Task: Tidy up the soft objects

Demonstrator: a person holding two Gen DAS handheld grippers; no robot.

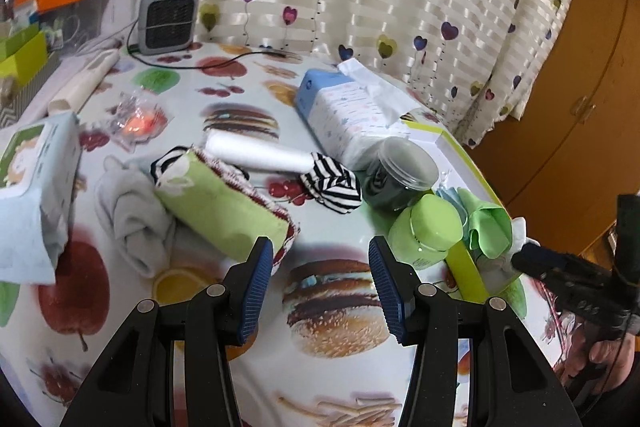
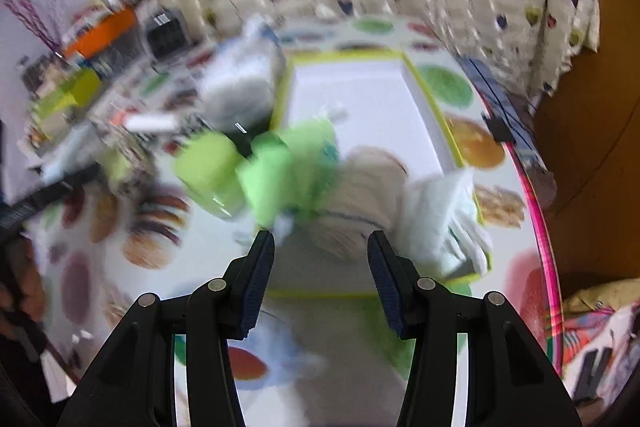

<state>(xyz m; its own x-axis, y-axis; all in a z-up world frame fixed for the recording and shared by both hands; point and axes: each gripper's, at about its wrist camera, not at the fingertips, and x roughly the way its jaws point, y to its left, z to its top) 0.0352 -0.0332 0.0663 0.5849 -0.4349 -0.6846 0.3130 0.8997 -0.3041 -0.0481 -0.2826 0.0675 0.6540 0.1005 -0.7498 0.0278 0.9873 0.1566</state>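
Observation:
My left gripper (image 1: 320,259) is open and empty above the printed tablecloth. Just ahead to its left lie a rolled green towel (image 1: 224,211) and a grey cloth (image 1: 134,223). A black-and-white striped sock (image 1: 332,185) lies ahead. My right gripper (image 2: 320,255) is open and empty above the near end of a white tray with a yellow-green rim (image 2: 436,115); this view is blurred. In the tray lie a green cloth (image 2: 288,163), a beige rolled cloth (image 2: 360,203) and a white cloth (image 2: 440,211).
A light green jar (image 1: 426,227) and a clear grey jar (image 1: 400,175) stand beside the tray. A tissue pack (image 1: 344,115), a white roll (image 1: 256,151), a blue packet (image 1: 36,179) and a small heater (image 1: 168,19) are on the table. A curtain hangs behind.

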